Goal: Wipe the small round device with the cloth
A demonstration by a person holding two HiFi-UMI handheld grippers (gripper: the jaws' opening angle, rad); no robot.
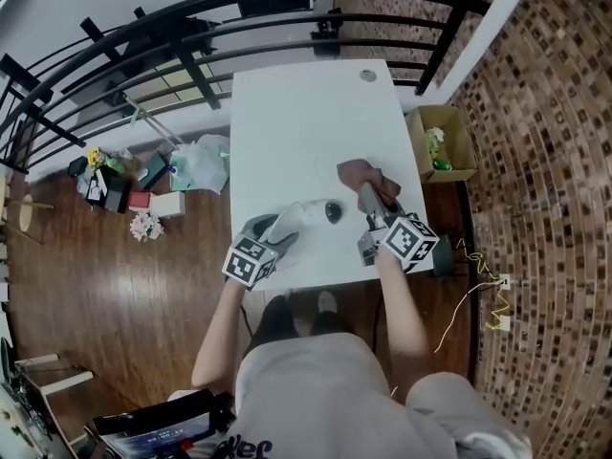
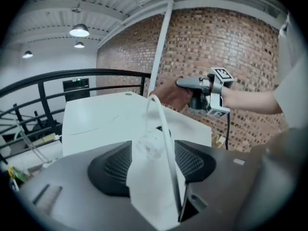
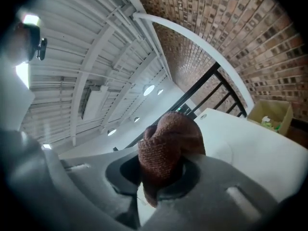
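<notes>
Left gripper (image 1: 304, 215) half open, holding nothing; small round device (image 1: 333, 210) loose on table (image 1: 287, 122) just off its tips. Right gripper (image 1: 367, 195) clamped on cloth (image 1: 359, 171). Risk: my wipe shoves the unheld device off the near edge.

This looks like a loft-style studio on a mezzanine. It has a bare brick wall (image 1: 545, 113), a curved black metal railing (image 2: 96, 72), dark wooden floorboards (image 1: 124, 304) and a white beamed ceiling (image 2: 48, 8) with hanging lamps (image 2: 79, 30). A plain white table (image 1: 306, 122) stands in the middle.
</notes>
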